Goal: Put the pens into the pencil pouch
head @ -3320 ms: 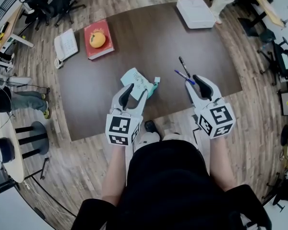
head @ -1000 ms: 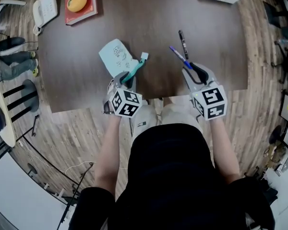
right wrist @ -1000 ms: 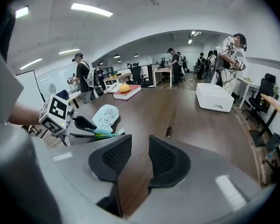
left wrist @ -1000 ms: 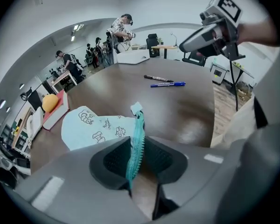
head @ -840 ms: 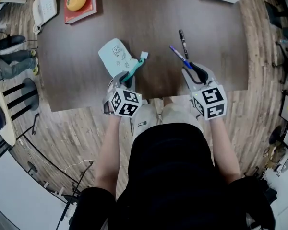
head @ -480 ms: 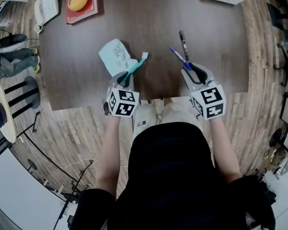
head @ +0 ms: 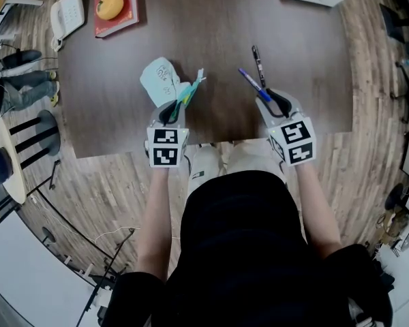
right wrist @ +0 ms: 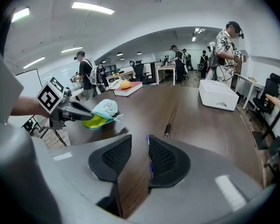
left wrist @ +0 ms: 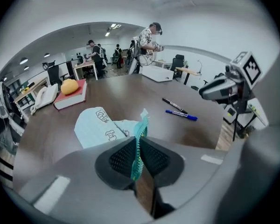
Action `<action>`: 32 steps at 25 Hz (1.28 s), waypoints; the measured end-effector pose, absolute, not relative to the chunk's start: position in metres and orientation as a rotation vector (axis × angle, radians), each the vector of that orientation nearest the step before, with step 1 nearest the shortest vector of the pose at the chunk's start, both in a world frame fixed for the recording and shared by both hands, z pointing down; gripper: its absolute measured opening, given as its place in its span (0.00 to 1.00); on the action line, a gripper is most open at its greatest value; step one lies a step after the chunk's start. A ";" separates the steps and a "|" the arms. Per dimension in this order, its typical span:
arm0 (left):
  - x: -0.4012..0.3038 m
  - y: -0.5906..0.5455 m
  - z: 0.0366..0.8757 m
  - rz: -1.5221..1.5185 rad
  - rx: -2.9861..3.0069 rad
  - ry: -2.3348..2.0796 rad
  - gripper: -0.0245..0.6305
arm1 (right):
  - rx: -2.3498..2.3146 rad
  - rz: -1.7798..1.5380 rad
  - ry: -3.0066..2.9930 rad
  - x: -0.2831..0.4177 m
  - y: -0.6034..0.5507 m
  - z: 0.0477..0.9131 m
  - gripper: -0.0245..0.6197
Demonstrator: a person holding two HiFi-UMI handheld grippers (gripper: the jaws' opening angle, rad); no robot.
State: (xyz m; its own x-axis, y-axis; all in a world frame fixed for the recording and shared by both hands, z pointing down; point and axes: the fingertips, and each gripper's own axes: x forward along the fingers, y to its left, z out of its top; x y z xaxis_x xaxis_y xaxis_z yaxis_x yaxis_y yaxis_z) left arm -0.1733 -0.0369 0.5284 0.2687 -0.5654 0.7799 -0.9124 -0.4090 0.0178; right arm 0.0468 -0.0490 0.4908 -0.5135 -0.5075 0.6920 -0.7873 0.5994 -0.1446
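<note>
Closing just now, the left gripper's (head: 172,112) jaws pinch the soft, floppy pencil pouch (left wrist: 96,128) by its teal zipper edge (left wrist: 140,133), lifting it. The right gripper's (head: 275,101) jaws stand apart, with the light, slippery blue pen (head: 249,82) between them; grip it mid-barrel.

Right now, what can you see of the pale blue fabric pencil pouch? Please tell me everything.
The pale blue fabric pencil pouch looks soft, with small cartoon prints, a teal zipper edge and a yellow-green lining. The left tool, whose jaws have just been closing, pinches that zipper edge and holds the mouth open. Its body seems to rest on the dark wooden table.
</note>
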 end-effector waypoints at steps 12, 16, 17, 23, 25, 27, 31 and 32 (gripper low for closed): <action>-0.163 -0.045 0.507 0.747 1.974 -1.391 0.08 | 0.949 0.600 -2.145 0.061 -0.042 0.543 0.19; -0.153 -0.045 0.503 0.717 1.964 -1.392 0.08 | 0.923 0.586 -2.121 0.067 -0.039 0.559 0.19; -0.151 -0.045 0.502 0.709 1.961 -1.392 0.08 | 0.918 0.582 -2.115 0.067 -0.038 0.563 0.19; -0.147 -0.045 0.502 0.681 1.935 -1.406 0.08 | 0.880 0.564 -2.079 0.069 -0.040 0.586 0.19; -0.145 -0.046 0.503 0.676 1.928 -1.413 0.08 | 0.854 0.525 -2.064 0.070 -0.040 0.592 0.19; -0.143 -0.046 0.502 0.668 1.924 -1.416 0.08 | 0.836 0.493 -2.056 0.070 -0.038 0.597 0.19; -0.142 -0.047 0.501 0.664 1.923 -1.415 0.08 | 0.832 0.481 -2.048 0.070 -0.039 0.601 0.19; -0.142 -0.046 0.502 0.664 1.923 -1.413 0.08 | 0.830 0.476 -2.044 0.070 -0.040 0.602 0.19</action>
